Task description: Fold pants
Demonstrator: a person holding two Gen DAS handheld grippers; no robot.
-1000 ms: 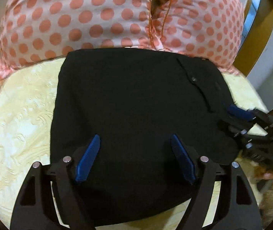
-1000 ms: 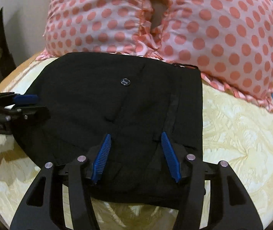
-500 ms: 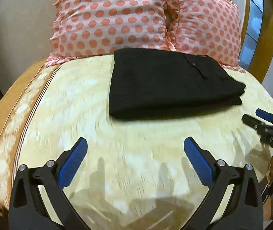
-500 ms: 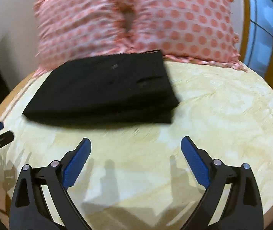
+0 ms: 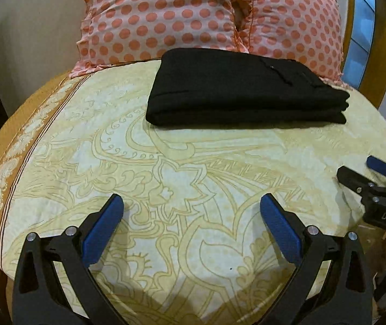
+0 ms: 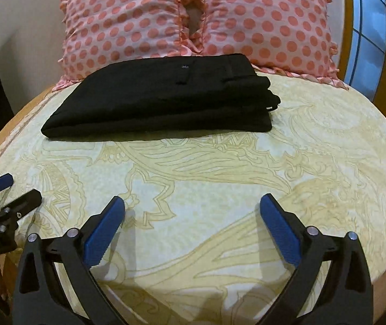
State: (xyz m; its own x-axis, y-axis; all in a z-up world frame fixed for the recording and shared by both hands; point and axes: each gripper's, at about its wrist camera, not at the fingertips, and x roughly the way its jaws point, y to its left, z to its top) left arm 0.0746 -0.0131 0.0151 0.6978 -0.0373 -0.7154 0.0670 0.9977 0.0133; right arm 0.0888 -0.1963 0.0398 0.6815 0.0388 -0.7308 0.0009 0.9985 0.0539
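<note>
The folded pants (image 5: 241, 89) lie on the bed (image 5: 166, 178), touching two pillows (image 6: 193, 19) set side by side behind them. Both grippers hover nearer, left gripper (image 5: 191, 216) beside right gripper (image 6: 191, 216).

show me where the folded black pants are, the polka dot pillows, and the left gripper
folded black pants (image 5: 236, 92), left wrist view, top panel.
polka dot pillows (image 6: 128, 19), right wrist view, left pillow's face.
left gripper (image 5: 191, 203), left wrist view, between its fingertips.
</note>
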